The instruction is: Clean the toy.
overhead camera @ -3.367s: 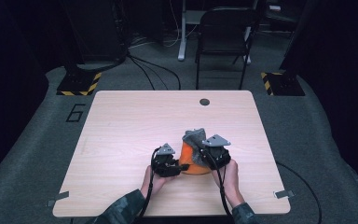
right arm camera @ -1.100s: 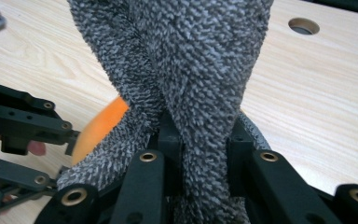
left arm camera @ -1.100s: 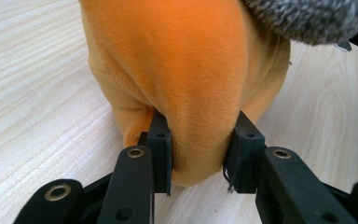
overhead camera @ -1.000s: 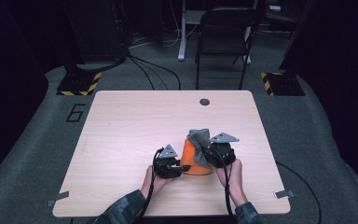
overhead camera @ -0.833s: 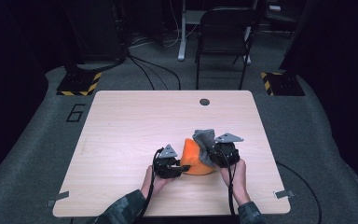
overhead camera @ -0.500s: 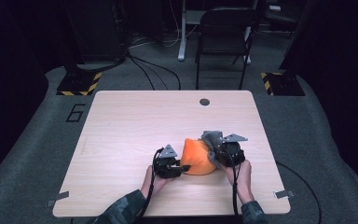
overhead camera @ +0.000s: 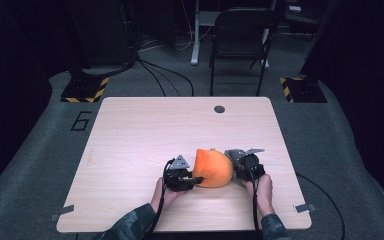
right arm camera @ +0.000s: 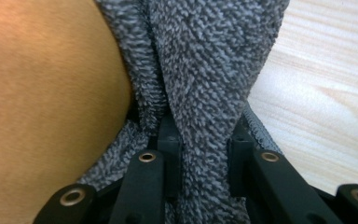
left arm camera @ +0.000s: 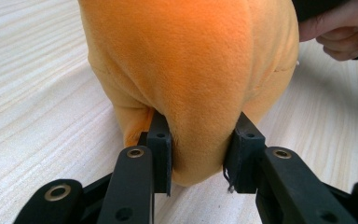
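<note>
Nearby, black disc (overhead camera: 219, 109) at table's (overhead camera: 130, 130) far edge, chair (overhead camera: 240, 45) beyond.

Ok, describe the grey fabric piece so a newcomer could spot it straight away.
On the light wooden table, look at the near edge, where two hand-held grippers flank a rounded orange plush cushion. The speckled grey knitted cloth bunches against the cushion's right side, pinched in the right gripper. Unlike the smooth orange plush, it is nubbly and grey.

orange plush cushion (overhead camera: 213, 168), grey knit cloth (right arm camera: 205, 70)
</note>
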Demonstrator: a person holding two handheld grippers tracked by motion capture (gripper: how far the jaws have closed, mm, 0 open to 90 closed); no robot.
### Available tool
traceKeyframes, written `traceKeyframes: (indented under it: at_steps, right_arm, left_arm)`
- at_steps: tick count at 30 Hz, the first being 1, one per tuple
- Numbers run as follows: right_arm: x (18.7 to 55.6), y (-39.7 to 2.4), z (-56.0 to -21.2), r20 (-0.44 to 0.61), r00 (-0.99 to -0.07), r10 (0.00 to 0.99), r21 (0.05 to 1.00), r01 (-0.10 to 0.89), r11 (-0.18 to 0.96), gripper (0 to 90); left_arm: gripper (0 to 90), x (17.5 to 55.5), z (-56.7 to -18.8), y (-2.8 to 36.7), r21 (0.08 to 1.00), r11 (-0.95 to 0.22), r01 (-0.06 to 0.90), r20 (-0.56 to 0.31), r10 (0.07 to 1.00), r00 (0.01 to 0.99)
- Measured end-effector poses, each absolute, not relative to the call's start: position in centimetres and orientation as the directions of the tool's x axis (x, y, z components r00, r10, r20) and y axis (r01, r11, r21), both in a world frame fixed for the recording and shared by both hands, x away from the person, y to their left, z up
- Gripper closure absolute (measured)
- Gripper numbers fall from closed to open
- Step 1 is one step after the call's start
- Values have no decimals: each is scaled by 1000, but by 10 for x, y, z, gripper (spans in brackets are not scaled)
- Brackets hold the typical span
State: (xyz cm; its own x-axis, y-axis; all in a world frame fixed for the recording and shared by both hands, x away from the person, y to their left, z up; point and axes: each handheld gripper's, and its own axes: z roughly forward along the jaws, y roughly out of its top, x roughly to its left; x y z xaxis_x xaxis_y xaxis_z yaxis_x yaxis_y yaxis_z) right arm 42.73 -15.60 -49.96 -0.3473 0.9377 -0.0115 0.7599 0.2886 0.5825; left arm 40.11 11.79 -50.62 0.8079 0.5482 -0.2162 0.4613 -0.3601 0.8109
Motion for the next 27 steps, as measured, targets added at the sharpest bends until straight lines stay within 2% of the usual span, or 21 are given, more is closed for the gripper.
traceKeyframes:
  at_steps: [3,6,10,12,14,16,18,21,27]
  right_arm:
    - [426,-159,-492,-10,-341,940,602,749,278,748]
    - [418,-167,-465,25,-319,947,672,707,221,749]
    - [398,-167,-422,70,-371,926,781,598,180,748]
    - [391,-156,-411,81,-409,909,798,573,186,748]
    - [391,-139,-415,65,-441,895,780,582,229,748]
    - [394,-123,-430,4,-456,890,742,598,303,749]
    - [398,-116,-442,-25,-439,898,733,603,315,751]
    - [400,-122,-443,-6,-447,894,737,603,306,751]
    - [400,-122,-445,-19,-446,895,739,596,313,752]
  left_arm:
    - [663,401,-506,118,809,-365,461,-212,551,807]
    - [659,402,-505,119,809,-359,466,-218,553,804]
    - [658,402,-505,118,810,-358,465,-217,553,804]
    - [657,402,-505,118,809,-359,465,-216,554,804]
    - [657,402,-505,118,809,-362,463,-212,555,804]
    - [650,403,-506,118,805,-369,465,-209,557,804]
    - [636,404,-507,119,807,-358,469,-220,556,802]
    - [610,404,-507,119,815,-357,456,-211,550,808]
    - [439,407,-505,122,814,-360,456,-213,546,810]
